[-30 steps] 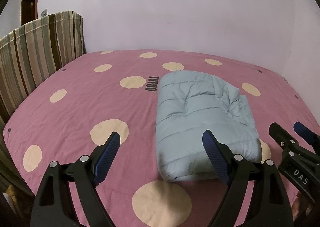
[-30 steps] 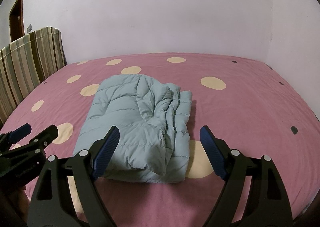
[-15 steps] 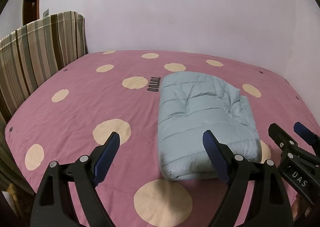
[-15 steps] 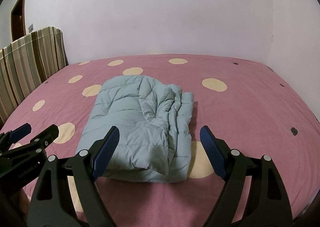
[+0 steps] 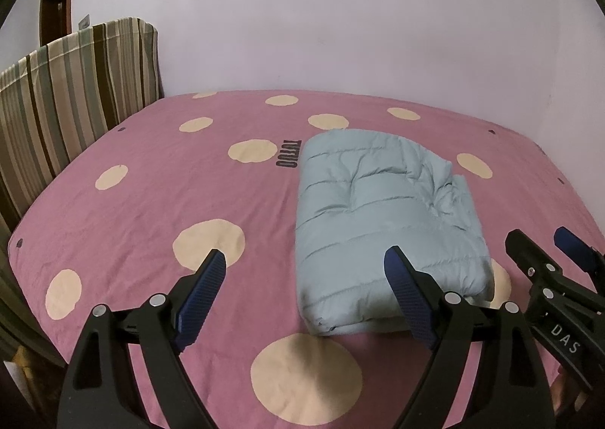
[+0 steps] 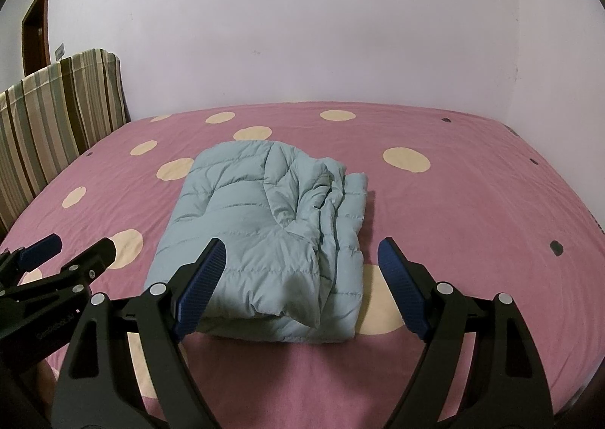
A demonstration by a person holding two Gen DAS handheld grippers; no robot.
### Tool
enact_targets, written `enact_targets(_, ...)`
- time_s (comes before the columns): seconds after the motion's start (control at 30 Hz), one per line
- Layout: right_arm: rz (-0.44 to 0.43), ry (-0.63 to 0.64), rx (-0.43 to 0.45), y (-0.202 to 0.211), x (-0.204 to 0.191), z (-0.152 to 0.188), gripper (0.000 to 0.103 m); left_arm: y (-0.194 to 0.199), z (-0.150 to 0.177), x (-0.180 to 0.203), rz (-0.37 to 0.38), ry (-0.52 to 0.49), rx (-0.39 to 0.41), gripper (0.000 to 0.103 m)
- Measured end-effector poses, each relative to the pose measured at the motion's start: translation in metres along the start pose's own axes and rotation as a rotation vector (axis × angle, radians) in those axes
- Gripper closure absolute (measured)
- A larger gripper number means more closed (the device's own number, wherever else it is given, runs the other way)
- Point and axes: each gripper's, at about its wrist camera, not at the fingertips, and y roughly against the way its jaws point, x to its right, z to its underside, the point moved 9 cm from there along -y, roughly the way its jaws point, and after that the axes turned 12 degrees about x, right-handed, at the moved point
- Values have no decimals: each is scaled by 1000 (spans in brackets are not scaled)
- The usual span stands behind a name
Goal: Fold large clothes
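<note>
A light blue quilted puffer jacket [image 5: 382, 217] lies folded into a thick rectangle on the pink bed; it also shows in the right wrist view [image 6: 272, 228]. My left gripper [image 5: 304, 274] is open and empty, held above the near edge of the bed, left of the jacket. My right gripper [image 6: 298, 262] is open and empty, held just in front of the jacket's near edge. Each gripper shows at the side of the other's view: the right gripper [image 5: 548, 251] and the left gripper [image 6: 72, 251].
The pink bedsheet [image 5: 159, 179] has cream dots and a dark printed word [image 5: 289, 154]. A striped headboard [image 5: 64, 88] stands at the left. Pale walls close the far side and right. A dark door [image 5: 56, 13] is at far left.
Both grippers have drawn back and risen slightly from the bed. The jacket has not moved. Both stay open.
</note>
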Motion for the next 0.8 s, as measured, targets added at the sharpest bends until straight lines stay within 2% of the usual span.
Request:
enact_targets(0.27,-3,2,0,1,0,1,21,2,0,0,1,-1,13,17)
enact_targets(0.8,-3,2,-2,1,-1,2,21,-3,7,0,8,9,-21,14)
